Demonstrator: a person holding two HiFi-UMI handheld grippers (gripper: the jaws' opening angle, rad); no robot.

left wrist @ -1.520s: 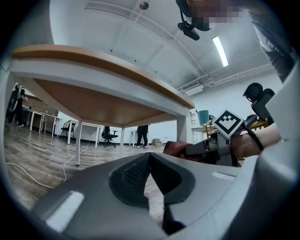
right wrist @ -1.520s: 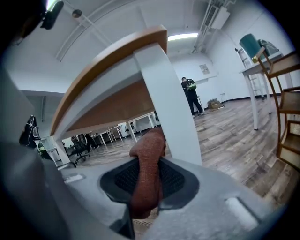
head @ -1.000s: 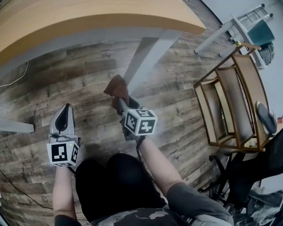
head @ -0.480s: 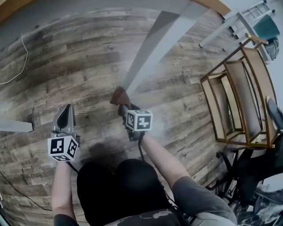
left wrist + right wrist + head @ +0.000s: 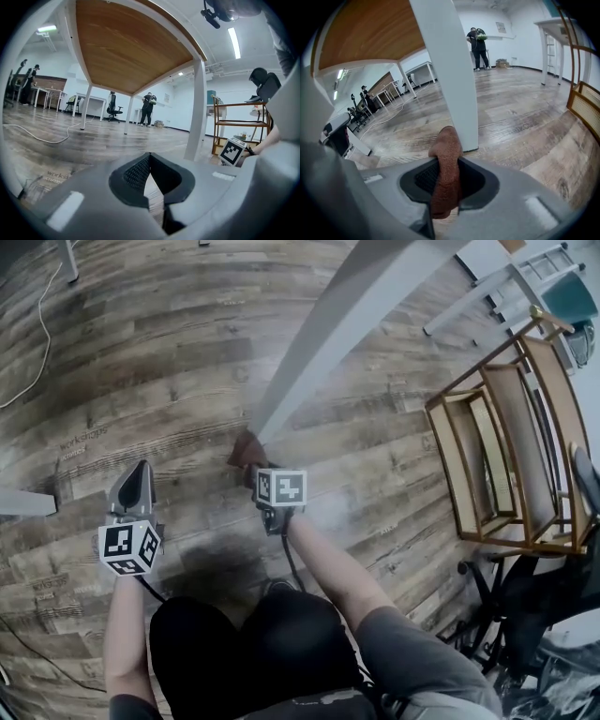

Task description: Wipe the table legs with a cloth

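Note:
The white table leg [image 5: 323, 343] slants down to the wooden floor, its foot by the brown cloth [image 5: 247, 449]. My right gripper [image 5: 251, 465] is shut on that cloth, low at the foot of the leg. In the right gripper view the cloth [image 5: 446, 168] sticks up between the jaws right in front of the leg [image 5: 450, 70]. My left gripper [image 5: 133, 486] hangs to the left, shut, holding nothing. From the left gripper view its jaws [image 5: 151, 176] meet with nothing between them, and the same leg [image 5: 197, 110] stands ahead to the right.
A wooden shelf rack [image 5: 497, 446] stands to the right. Another white table leg [image 5: 23, 502] shows at the left edge, and a white cable [image 5: 37, 343] lies on the floor. The tabletop underside [image 5: 126, 42] is overhead. People stand far across the room [image 5: 478, 40].
My right gripper has slid the cloth down the leg toward its foot. The head view has dropped below the tabletop. The left gripper has barely moved.

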